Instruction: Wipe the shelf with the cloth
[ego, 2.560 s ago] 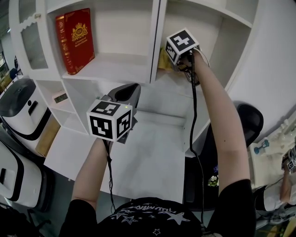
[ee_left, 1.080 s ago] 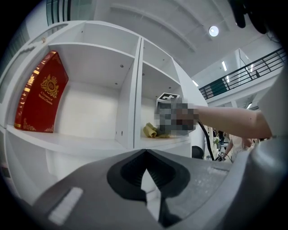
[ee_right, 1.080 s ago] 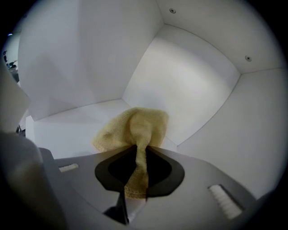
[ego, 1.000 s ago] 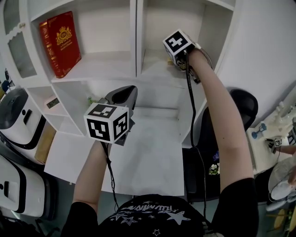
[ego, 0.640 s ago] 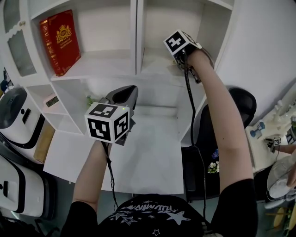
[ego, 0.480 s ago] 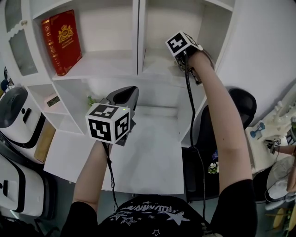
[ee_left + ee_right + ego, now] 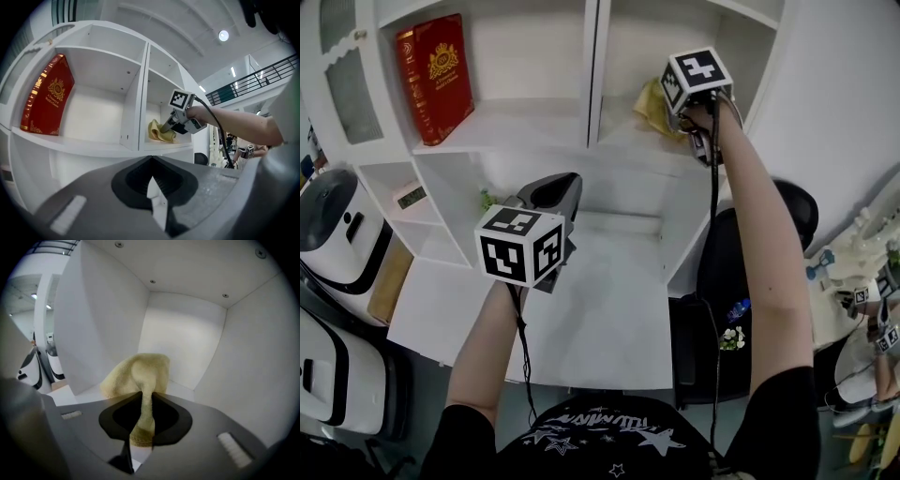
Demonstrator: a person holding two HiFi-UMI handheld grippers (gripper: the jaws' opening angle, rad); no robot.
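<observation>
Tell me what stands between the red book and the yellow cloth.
Only a white upright divider stands between the red book and the yellow cloth; the head and left gripper views show it.

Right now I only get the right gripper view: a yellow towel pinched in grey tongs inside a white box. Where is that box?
Observer: It is the right-hand compartment of a tall white shelf unit. The yellow terry cloth lies on its board, held by the right tongs.
Operator: Anything next door?
Observer: A red hardback book with a gold crest stands in the left compartment.
Operator: And the other tongs?
Observer: The left tongs hang lower, over a white table, jaws together and holding nothing.
</observation>
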